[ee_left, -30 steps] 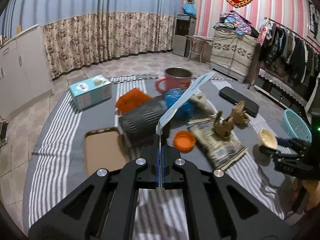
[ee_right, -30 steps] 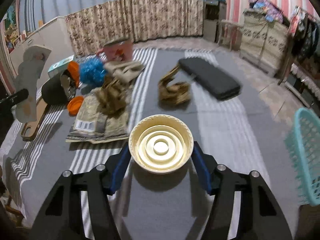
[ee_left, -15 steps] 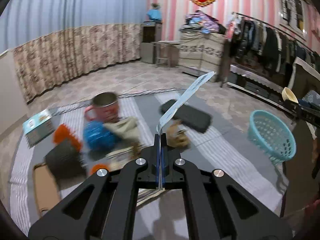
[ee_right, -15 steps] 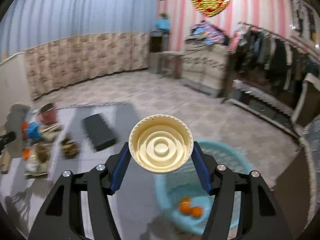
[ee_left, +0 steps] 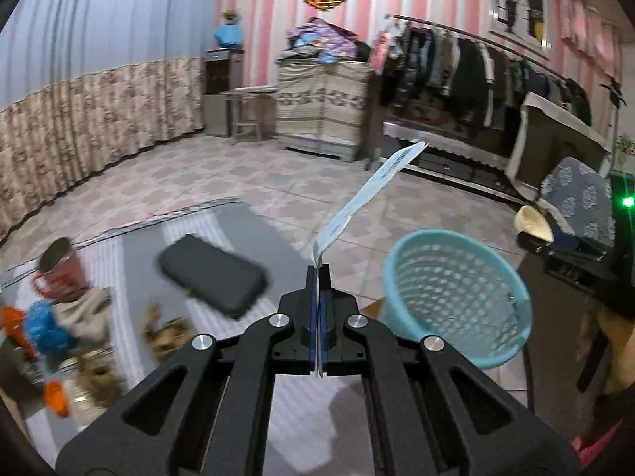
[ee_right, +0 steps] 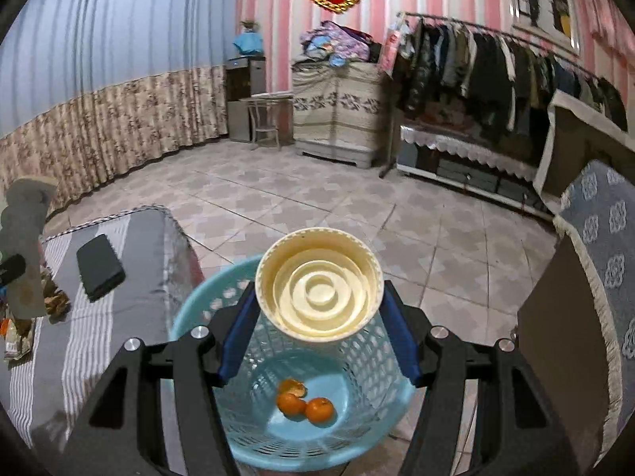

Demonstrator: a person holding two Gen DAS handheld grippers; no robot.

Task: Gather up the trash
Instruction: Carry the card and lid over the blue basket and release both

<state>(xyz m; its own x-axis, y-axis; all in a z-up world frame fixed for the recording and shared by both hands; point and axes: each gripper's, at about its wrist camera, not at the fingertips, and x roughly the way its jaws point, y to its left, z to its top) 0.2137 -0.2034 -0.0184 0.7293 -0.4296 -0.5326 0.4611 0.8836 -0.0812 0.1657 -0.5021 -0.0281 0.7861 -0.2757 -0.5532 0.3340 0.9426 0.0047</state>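
Two grippers are in my views, each carrying one piece of trash. My left gripper [ee_left: 318, 277] has its blue-padded jaws pressed fully together on a thin, pale blue-and-white paper wrapper [ee_left: 369, 194], which sticks up and away to the right from the fingertips, a printed barcode patch near its far end. My right gripper [ee_right: 317, 317] is about half open, its blue pads clamped on either side of a round cream plastic lid [ee_right: 319, 283] with concentric rings moulded inside; the lid faces the camera and sits directly above the light blue perforated plastic basket [ee_right: 198, 301]. That basket stands on the tiled floor just right of the table with the grey striped cloth [ee_right: 119, 317]. On the basket's bottom lie two small orange fruits [ee_right: 305, 404] and a scrap of orange peel [ee_right: 291, 386], touching one another.

From the left wrist view the basket [ee_left: 456, 289] is to the right and slightly ahead of my closed fingers, and the right gripper with the lid shows beyond it at the far right edge. A flat black case [ee_left: 212, 275] lies on the cloth to the left, with a pink metal mug [ee_left: 59, 267] and blurred clutter further left.
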